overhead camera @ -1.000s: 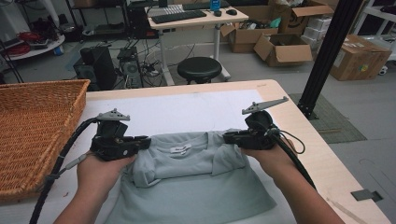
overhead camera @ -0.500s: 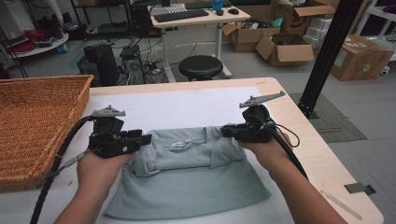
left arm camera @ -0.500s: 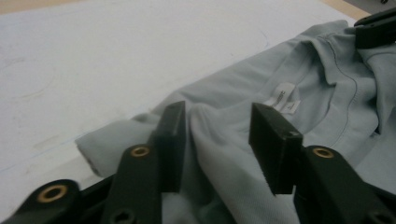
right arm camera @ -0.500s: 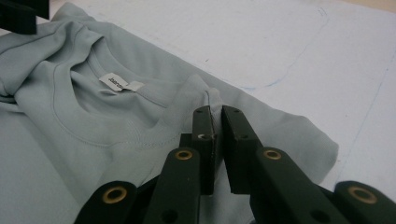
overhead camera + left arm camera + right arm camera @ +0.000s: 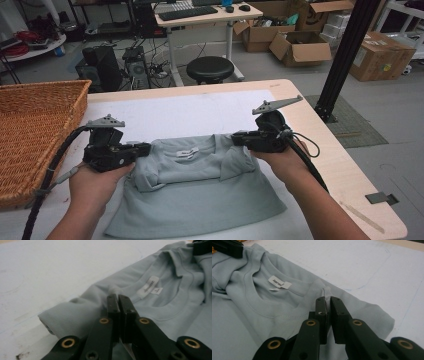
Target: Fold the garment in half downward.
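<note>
1. Pale grey-blue T-shirt (image 5: 200, 190) lies flat on the white mat (image 5: 200, 112) covering the wooden table (image 5: 345, 175), neckline toward the far edge, hem toward the person.
2. White neck label (image 5: 187, 152) faces up inside the collar; it also shows in the left gripper view (image 5: 149, 287) and the right gripper view (image 5: 277, 282).
3. Both shoulders are bunched and pulled inward, so the top of the shirt is narrower than the hem.
4. Left gripper (image 5: 144, 148) sits at the shirt's left shoulder, held in the left hand (image 5: 97, 182); its jaws have just been closing.
5. Left gripper view: jaws pressed together (image 5: 118, 298) with a fold of shoulder fabric pinched at the tips, the short sleeve lying just beside them.
6. Right gripper (image 5: 236, 138) sits at the right shoulder, held in the right hand (image 5: 280, 162).
7. Right gripper view: jaws near-closed (image 5: 326, 301), a thin seam of fabric clamped between them.
8. Wicker basket (image 5: 35, 135) stands on the table's left side, well apart from the shirt.
9. Black cable (image 5: 47, 175) trails from the left gripper past the basket.
10. Black stool (image 5: 210, 67), a desk with a keyboard (image 5: 187, 12) and cardboard boxes (image 5: 295, 45) stand beyond the table.
</note>
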